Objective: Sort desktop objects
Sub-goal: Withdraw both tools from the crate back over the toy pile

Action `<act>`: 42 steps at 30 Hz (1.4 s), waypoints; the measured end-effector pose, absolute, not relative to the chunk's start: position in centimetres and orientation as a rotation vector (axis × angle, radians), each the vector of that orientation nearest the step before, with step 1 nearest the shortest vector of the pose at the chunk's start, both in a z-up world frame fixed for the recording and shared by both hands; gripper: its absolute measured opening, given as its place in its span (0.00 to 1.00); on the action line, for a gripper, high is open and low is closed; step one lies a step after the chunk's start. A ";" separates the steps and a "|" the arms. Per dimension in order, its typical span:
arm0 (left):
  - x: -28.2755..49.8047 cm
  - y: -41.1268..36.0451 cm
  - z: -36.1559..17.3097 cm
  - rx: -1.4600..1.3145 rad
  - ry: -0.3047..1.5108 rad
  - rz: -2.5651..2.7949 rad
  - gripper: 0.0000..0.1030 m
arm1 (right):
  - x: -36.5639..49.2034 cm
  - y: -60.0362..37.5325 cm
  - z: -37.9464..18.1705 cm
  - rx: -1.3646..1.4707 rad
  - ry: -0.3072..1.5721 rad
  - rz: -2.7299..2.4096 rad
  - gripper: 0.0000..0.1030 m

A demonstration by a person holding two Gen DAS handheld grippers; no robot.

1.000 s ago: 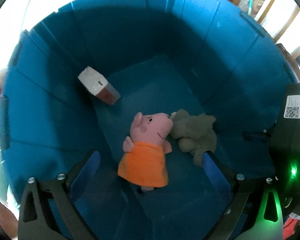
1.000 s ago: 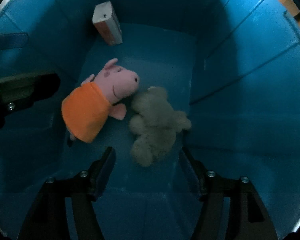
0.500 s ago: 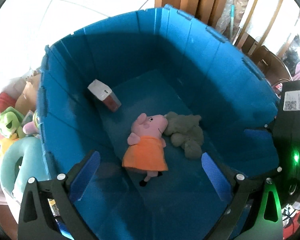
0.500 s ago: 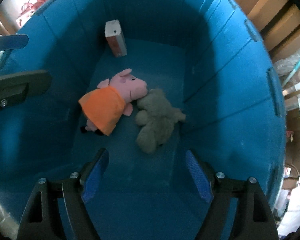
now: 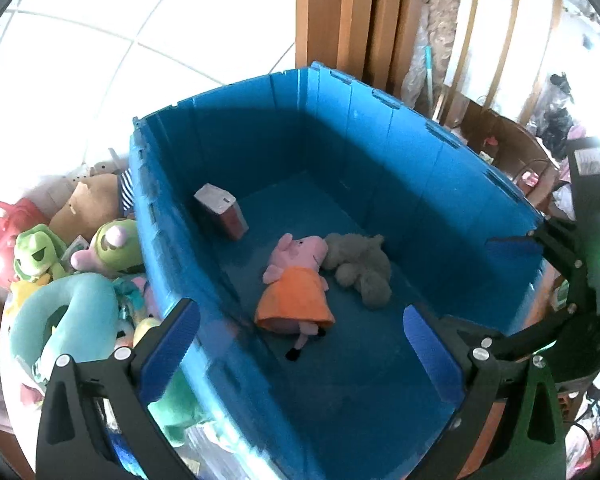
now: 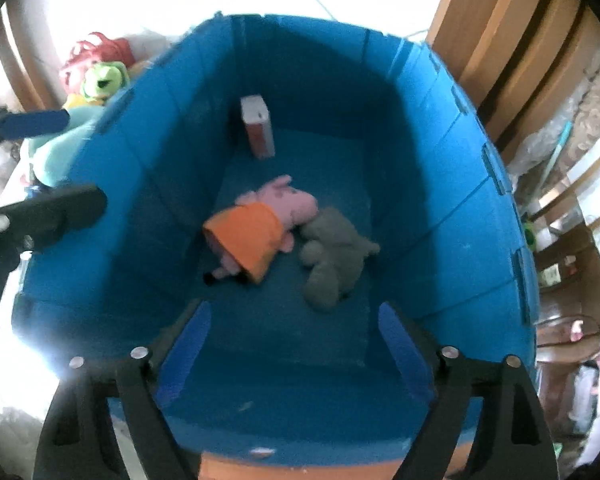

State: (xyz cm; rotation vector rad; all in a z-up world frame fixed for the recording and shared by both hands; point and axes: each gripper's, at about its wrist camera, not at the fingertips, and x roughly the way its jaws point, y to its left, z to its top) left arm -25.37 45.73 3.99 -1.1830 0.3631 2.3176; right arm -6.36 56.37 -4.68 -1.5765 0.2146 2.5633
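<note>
Both grippers risen, right gripper [image 6: 296,344] opening, empty

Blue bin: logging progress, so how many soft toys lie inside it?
2: a pink pig plush in an orange dress mid-floor, and a grey plush touching its head. None seems hidden.

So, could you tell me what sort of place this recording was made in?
Probably a lived-in home, perhaps a playroom or storage corner. A blue bin holds a pig plush, more plush toys are heaped beside it, and pale floor tiles and wooden boards lie behind.
</note>
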 end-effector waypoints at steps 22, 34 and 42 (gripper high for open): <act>-14.4 23.5 4.3 -1.043 0.289 2.540 1.00 | -2.6 36.4 0.6 -1.171 0.264 2.770 0.99; -11.9 14.0 0.6 -1.067 0.262 2.711 1.00 | -1.7 28.0 -1.7 -1.068 0.411 2.836 1.00; -12.5 8.3 -3.0 -1.233 0.103 2.775 1.00 | -3.4 25.0 -5.5 -1.175 0.408 2.849 1.00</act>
